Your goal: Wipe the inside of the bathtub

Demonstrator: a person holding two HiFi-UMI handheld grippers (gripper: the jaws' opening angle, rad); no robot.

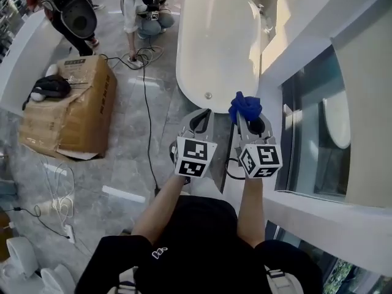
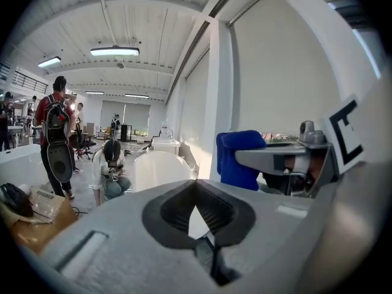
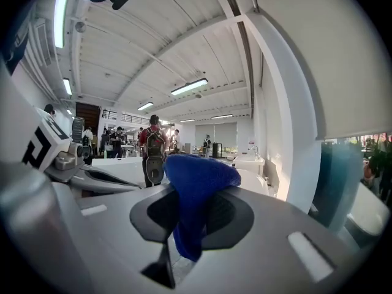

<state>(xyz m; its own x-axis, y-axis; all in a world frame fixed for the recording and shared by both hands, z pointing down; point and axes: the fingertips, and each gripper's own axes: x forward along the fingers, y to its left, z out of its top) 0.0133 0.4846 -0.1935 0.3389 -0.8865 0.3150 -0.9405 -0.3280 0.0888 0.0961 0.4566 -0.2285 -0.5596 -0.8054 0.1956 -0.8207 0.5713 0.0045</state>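
Cardboard box (image 1: 73, 109) sits on the grey floor at left. Nearer, the left gripper (image 1: 199, 115) has its jaws closed together on nothing. Just beside it, the right gripper (image 1: 250, 116) is clamped on a blue cloth (image 1: 245, 105). The white bathtub (image 1: 217, 41) stands just beyond both, apart from them.

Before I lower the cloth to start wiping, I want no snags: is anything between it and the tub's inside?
Nothing visible does. The blue cloth, clamped in the right gripper's jaws, is held by the near end of the white oval bathtub. The basin shows only its small round drain.
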